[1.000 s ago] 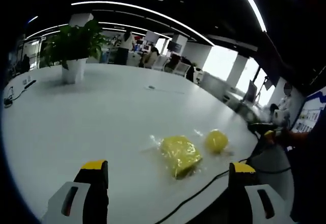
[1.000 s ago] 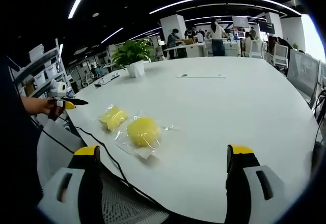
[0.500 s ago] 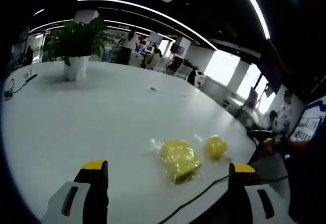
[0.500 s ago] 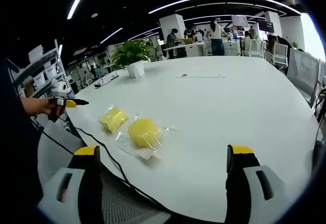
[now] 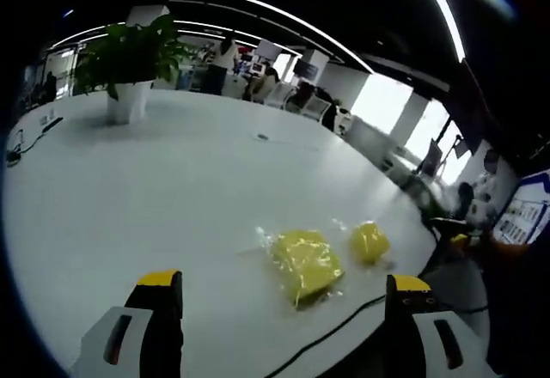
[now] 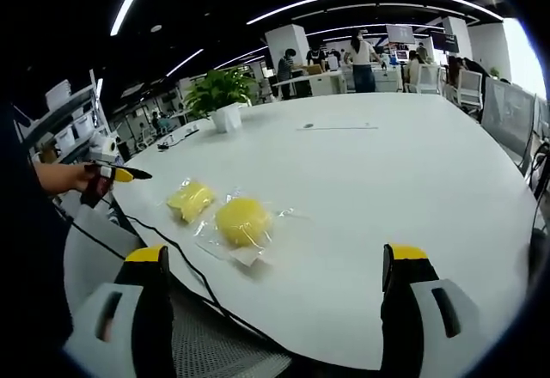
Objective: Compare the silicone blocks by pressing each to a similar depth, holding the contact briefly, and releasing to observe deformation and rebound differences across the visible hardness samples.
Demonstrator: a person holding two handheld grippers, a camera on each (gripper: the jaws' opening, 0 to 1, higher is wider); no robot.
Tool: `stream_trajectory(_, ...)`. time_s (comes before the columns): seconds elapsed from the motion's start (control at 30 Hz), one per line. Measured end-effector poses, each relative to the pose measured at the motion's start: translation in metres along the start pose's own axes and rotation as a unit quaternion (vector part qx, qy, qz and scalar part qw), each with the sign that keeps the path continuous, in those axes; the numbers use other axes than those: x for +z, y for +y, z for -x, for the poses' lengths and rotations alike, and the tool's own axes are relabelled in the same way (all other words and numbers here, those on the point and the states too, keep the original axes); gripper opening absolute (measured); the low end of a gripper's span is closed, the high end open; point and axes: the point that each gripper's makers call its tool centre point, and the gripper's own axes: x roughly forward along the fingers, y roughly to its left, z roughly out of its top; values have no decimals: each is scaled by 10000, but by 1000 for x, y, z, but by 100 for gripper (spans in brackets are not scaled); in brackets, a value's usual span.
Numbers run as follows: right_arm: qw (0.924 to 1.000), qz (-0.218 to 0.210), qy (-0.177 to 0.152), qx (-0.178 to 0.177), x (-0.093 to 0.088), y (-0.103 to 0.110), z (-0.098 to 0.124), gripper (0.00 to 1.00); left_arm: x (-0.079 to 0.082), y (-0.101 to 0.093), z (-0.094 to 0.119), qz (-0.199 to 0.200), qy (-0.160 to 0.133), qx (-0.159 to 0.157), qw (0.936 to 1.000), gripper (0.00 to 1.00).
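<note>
Two yellow silicone blocks in clear plastic bags lie near the edge of a white table (image 5: 129,206). In the left gripper view the squarish block (image 5: 305,262) is nearer and the round block (image 5: 368,242) lies beyond it to the right. In the right gripper view the round block (image 6: 242,221) is nearer, with the squarish block (image 6: 191,198) to its left. My left gripper (image 5: 279,326) is open, short of the squarish block. My right gripper (image 6: 279,309) is open, short of the round block, over the table (image 6: 387,180) edge. The left gripper (image 6: 107,174), held in a hand, shows at the left of the right gripper view.
A black cable (image 6: 185,266) runs along the table edge in front of the blocks. A potted plant (image 5: 129,69) stands far back on the table. Office desks, chairs and people (image 6: 361,60) are in the background. Shelving (image 6: 64,124) stands at the left of the right gripper view.
The left gripper view has shifted slightly; the blocks sit a touch lower and nearer in it. The right gripper view is almost unchanged. Both grippers stay open.
</note>
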Motion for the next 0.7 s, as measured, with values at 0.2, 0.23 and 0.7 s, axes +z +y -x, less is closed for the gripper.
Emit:
stream_trajectory(0.2,10000,-37,5,19,-3,2,-1,96,3,-4,-9,132,109,-64,9998,100)
stream_trajectory(0.23,10000,-45,-2,23,-3,2,-1,96,4,-4,-10,158,109,-70,9998,100)
stream_trajectory(0.7,9999,-148,-36,17,-4,0,-1,96,2,4,-30,401,501,-138,9978,99)
